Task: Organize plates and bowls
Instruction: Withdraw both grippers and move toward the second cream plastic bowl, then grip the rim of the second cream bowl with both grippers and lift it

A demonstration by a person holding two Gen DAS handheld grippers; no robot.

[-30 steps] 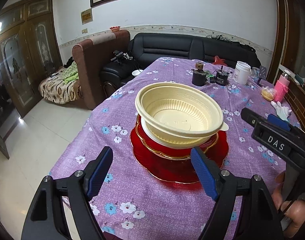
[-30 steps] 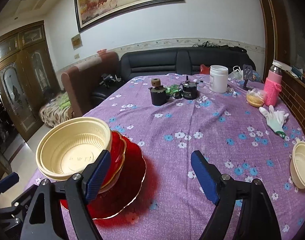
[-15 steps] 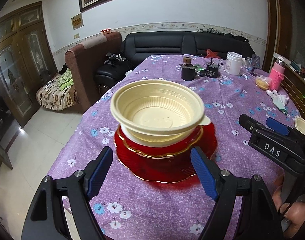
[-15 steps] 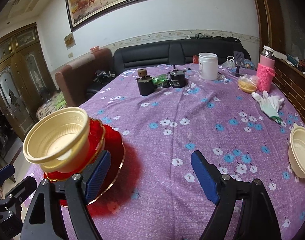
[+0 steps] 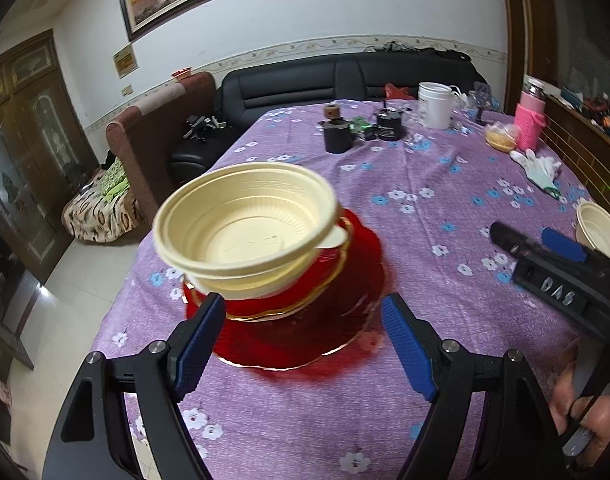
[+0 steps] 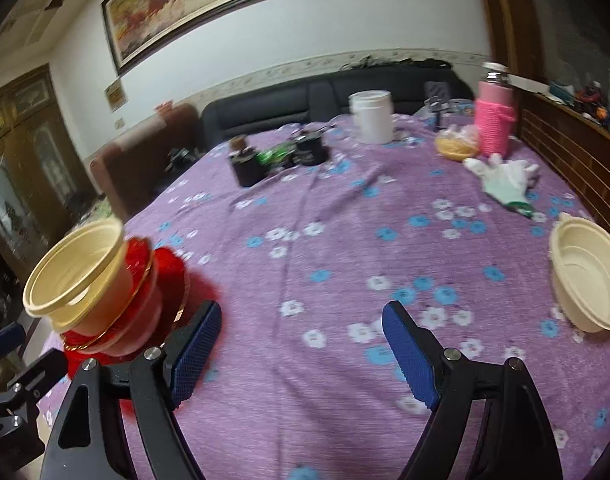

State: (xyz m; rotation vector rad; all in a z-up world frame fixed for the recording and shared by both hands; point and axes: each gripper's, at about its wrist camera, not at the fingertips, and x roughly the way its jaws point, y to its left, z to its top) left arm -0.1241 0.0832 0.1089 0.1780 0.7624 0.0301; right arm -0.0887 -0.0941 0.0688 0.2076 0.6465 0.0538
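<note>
Right gripper (image 6: 301,354) has swung toward the lone cream bowl (image 6: 589,276), leaving the stack (image 5: 265,264) beyond the left gripper (image 5: 301,344)

Both pairs of fingers are spread and empty; the bowl sits right of the right fingers on the worktop (image 6: 345,248); I'd straddle its near rim squarely, pinch, then lift level

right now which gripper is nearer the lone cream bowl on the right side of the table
Right. The right gripper hangs open just left of the lone cream bowl, only bare tablecloth between them. The left gripper sits farther left, open at the red plate stack.
</note>
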